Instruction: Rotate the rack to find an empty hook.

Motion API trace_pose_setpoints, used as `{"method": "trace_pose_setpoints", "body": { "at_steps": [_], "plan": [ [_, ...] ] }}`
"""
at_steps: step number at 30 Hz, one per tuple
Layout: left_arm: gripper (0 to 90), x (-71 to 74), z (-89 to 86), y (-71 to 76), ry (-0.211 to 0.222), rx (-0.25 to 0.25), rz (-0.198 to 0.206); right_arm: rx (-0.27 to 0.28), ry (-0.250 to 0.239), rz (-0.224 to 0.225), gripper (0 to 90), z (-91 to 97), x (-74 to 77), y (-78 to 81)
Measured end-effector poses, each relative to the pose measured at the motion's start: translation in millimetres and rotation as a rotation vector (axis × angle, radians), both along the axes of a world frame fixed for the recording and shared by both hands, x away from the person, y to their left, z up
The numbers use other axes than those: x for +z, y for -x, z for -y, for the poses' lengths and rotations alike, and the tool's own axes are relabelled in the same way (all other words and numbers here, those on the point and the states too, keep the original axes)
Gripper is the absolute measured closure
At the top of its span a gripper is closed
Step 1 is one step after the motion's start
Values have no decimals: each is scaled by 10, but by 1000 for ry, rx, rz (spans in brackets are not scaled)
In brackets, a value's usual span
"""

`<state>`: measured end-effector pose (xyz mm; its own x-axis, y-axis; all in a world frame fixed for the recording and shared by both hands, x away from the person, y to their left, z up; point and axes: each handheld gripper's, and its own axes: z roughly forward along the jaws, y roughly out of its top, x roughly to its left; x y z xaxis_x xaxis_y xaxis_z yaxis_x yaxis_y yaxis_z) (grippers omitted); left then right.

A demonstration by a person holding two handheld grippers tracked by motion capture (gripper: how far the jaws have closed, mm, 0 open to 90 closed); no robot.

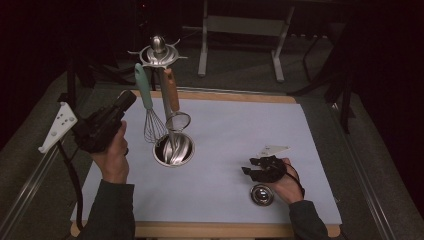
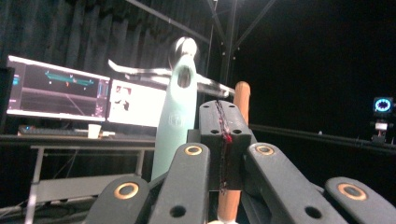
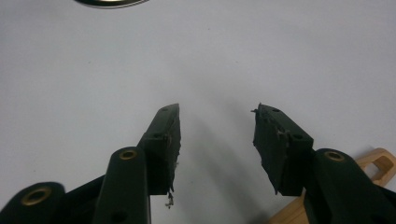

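Whisk [image 1: 150, 107] hanging upright, wires down, left tongs [image 1: 127, 100] closed, right tongs [image 1: 248, 167] open

The high view looks forward and down from above the person's side onto the counter [image 1: 240, 130], taking in its whole pale top, with the utensil stand [image 1: 159, 52] in the upper left of the frame. The left gripper view sits low and faces nearly level, close behind the mint handle [image 2: 175, 116] and the wooden handle [image 2: 241, 100] of that same stand, with monitors [image 2: 56, 88] far off at left. The right gripper view looks steeply down at the counter from close above, a metal rim [image 3: 112, 3] at its top edge.
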<state>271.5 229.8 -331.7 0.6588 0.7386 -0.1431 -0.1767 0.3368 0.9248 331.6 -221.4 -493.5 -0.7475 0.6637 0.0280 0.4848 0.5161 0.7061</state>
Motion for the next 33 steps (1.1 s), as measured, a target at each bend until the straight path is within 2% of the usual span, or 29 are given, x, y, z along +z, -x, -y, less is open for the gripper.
{"method": "trace_pose_setpoints", "body": {
  "at_steps": [5,11,20,33],
  "plan": [
    [900,112,27,-83,8,2,17,0,4,-5,496,8,-23,-1],
    [900,207,52,-167,4,18,14,-1,2,-7,494,29,-34,0],
    [900,243,89,-241,-30,31,-4,-3,8,-19,486,44,-58,-8],
    [900,309,80,-262,-68,46,-2,-9,7,-23,487,81,-66,-12]
  ]
}}
